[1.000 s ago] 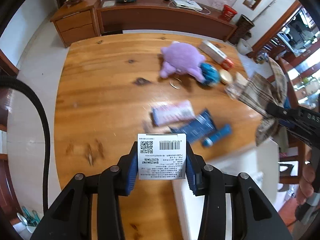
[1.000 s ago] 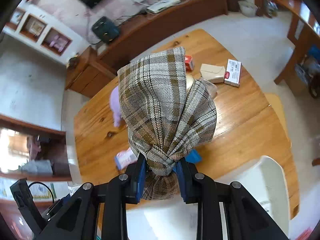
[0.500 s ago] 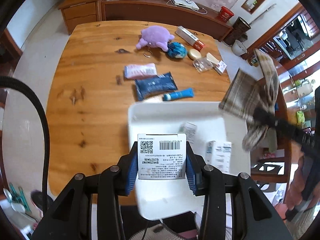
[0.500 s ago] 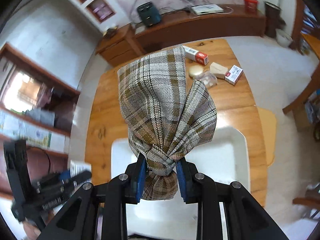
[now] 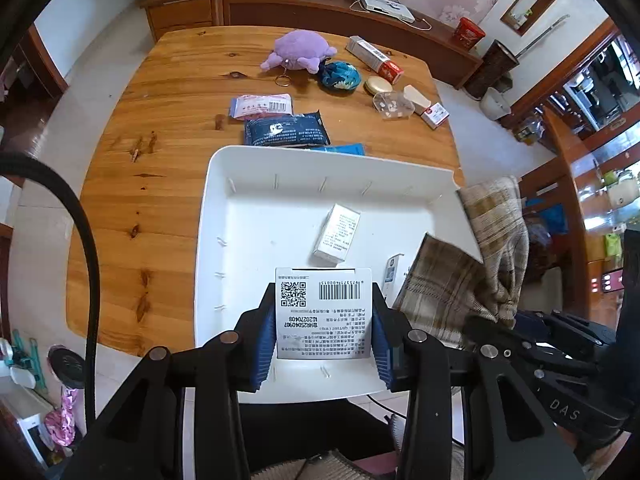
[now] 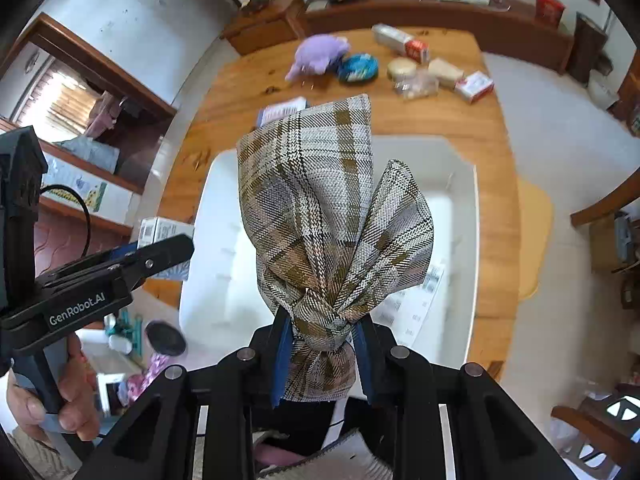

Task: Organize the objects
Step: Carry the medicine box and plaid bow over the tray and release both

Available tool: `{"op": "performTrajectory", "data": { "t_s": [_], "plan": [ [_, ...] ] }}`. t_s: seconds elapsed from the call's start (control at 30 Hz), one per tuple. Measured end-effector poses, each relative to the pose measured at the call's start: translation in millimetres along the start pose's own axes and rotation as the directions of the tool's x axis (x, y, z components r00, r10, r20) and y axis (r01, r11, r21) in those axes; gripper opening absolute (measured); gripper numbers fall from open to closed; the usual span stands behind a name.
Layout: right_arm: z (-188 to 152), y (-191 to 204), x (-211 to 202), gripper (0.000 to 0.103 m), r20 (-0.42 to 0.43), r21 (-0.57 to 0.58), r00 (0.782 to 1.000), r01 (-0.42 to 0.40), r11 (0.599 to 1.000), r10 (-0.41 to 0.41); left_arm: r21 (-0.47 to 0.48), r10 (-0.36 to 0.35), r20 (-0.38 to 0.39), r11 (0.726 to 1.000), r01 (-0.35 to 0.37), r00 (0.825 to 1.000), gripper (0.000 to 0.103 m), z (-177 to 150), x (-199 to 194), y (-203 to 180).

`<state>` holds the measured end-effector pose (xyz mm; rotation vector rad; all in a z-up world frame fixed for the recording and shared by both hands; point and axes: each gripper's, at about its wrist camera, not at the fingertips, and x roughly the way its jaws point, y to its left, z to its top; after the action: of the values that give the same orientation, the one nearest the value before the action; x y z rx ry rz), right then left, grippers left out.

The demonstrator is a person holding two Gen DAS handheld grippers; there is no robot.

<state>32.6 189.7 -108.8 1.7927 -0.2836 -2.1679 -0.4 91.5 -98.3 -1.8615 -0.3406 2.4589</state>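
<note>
My left gripper (image 5: 323, 330) is shut on a white box (image 5: 323, 314) printed with a QR code and barcode, held over the near part of a white tray (image 5: 256, 216). Inside the tray lie a small white box (image 5: 337, 233) and a narrow white pack (image 5: 391, 276). My right gripper (image 6: 322, 356) is shut on the knot of a plaid cloth bundle (image 6: 328, 216), which hangs above the same tray (image 6: 460, 216). The plaid bundle (image 5: 472, 276) shows at the tray's right edge in the left wrist view. A hand (image 6: 60, 396) holds the left gripper (image 6: 160, 246).
On the wooden table (image 5: 160, 120) beyond the tray lie a dark blue pack (image 5: 285, 133), a pink pack (image 5: 262, 106), a purple plush (image 5: 298, 50), a blue pouch (image 5: 340, 76), a round tin (image 5: 379, 86) and several small boxes. A sideboard (image 5: 320, 8) stands behind.
Both grippers pulled back toward the table's near edge with their loads; the tray now fills the middle of both views, and the plaid bundle has come close beside the left gripper.
</note>
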Motion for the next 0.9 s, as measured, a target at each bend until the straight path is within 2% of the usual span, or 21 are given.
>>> {"op": "performTrajectory", "data": {
  "t_s": [0.13,0.33,0.5,0.57,0.63,0.67,0.7,0.77,0.9],
  "plan": [
    [-2,-2,8,0.03,-0.024,-0.005,1.0,0.018,1.0,-0.018,0.007,0.028,0.017,1.0,-0.028,0.999,0.045,-5,4,-5],
    [-9,1,20,0.03,-0.067,-0.026,0.997,0.03,0.999,-0.032,0.009,0.023,-0.003,1.0,-0.023,1.0,0.045,-6,15,-7],
    [-9,4,28,0.035,-0.099,-0.042,0.994,0.035,0.998,-0.039,0.016,0.018,-0.02,1.0,-0.018,1.0,0.045,-6,23,-10],
    [-10,5,33,0.039,-0.122,-0.045,0.992,0.032,0.998,-0.038,0.016,0.016,-0.019,1.0,-0.016,1.0,0.045,-7,25,-10],
    [-11,5,36,0.049,-0.138,-0.047,0.99,0.026,0.999,-0.032,0.008,0.006,-0.02,1.0,-0.006,1.0,0.046,-8,26,-9],
    [-11,5,37,0.058,-0.139,-0.047,0.99,0.028,0.999,-0.034,0.002,0.001,-0.023,1.0,-0.001,1.0,0.051,-8,27,-8],
    [-12,6,37,0.063,-0.138,-0.047,0.99,0.028,0.998,-0.034,-0.008,-0.007,-0.028,1.0,0.006,1.0,0.063,-8,28,-7],
    [-12,6,35,0.063,-0.133,-0.048,0.99,0.031,0.998,-0.037,-0.029,-0.016,-0.03,0.999,0.016,0.999,0.075,-9,28,-4],
    [-14,9,33,0.063,-0.124,-0.056,0.991,0.043,0.998,-0.049,-0.051,-0.046,-0.036,0.998,0.045,0.998,0.081,-11,26,1]
  ]
}}
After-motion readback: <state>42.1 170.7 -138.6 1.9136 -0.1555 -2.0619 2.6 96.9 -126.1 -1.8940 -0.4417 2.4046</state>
